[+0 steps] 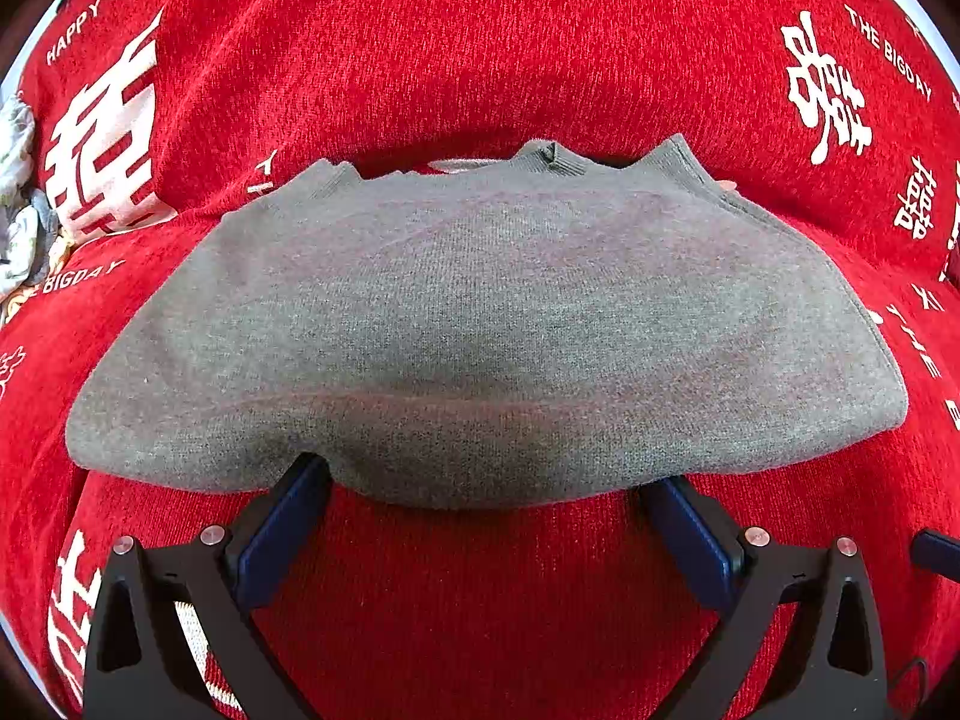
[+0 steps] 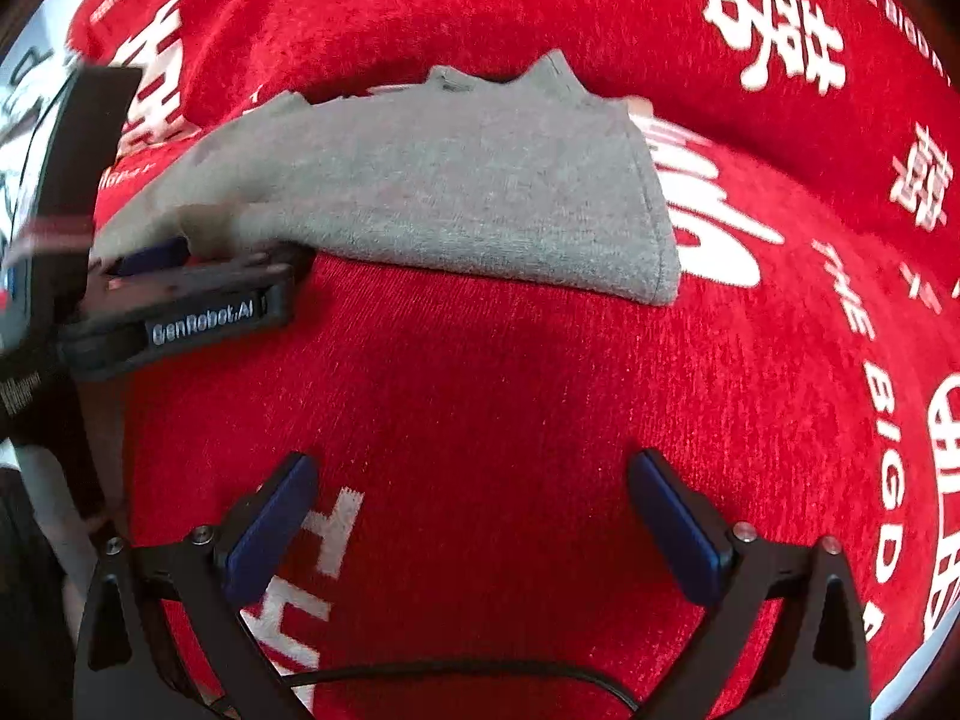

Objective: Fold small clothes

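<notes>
Currently both jaws stand open; left gripper at the garment's near edge should pinch squarely, right gripper matching.

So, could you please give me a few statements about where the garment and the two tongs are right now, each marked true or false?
1. The grey garment lies on a red cloth printed with white characters. True.
2. The left tongs are shut tight on a sock. False: they are open, their fingers at the garment's near edge.
3. The right tongs are open over bare red cloth, holding nothing. True.
4. The garment is bright blue. False: it is grey.
5. In the right wrist view, the left tongs sit at the garment's left end. True.
</notes>
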`<state>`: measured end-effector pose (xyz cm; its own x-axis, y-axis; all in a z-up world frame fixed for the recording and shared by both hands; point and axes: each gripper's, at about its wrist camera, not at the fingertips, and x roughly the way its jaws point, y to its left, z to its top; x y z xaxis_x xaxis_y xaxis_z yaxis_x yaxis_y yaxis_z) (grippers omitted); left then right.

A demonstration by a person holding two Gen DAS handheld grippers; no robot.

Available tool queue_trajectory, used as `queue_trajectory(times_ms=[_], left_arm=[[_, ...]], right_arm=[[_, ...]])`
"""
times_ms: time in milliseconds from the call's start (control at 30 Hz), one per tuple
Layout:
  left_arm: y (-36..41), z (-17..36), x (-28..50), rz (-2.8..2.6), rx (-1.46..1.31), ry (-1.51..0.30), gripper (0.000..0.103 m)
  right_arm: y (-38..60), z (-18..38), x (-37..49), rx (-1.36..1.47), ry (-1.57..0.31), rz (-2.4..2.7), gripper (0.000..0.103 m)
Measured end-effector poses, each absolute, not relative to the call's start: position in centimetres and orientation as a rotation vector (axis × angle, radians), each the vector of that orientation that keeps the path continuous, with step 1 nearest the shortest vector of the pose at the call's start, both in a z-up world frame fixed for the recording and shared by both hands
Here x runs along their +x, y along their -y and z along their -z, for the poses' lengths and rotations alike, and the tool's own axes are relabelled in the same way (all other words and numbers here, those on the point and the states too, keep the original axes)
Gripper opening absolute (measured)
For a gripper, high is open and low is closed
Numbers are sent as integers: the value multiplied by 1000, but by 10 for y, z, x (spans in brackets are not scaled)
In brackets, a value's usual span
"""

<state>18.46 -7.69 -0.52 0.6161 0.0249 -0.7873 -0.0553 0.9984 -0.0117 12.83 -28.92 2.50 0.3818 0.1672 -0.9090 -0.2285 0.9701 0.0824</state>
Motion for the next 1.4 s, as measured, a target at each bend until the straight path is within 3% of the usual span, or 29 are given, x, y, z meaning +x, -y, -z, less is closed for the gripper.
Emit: queue_trajectory(times_ms=[367, 667, 767, 800, 900, 1167, 1400], left_arm=[[77, 5, 185, -46, -36, -906, 103], [77, 5, 185, -46, -36, -906, 103], [77, 5, 185, -46, -36, -906, 103], [77, 5, 185, -46, -36, -906, 103], [77, 5, 185, -45, -36, -906, 103], [78, 5, 184, -45, -36, -906, 103], [77, 5, 185, -45, -35, -906, 103]], right_arm=[[318, -44, 133, 296, -1320, -253, 103], [308, -103, 111, 277, -1129, -417, 102], [290, -115, 107, 100, -1002, -355, 99], [282, -115, 109, 25, -984, -330, 94], [272, -113, 111, -102, -927, -281, 92], [302, -97, 132, 431, -911, -477, 92], [300, -75, 175, 153, -1009, -253, 92]])
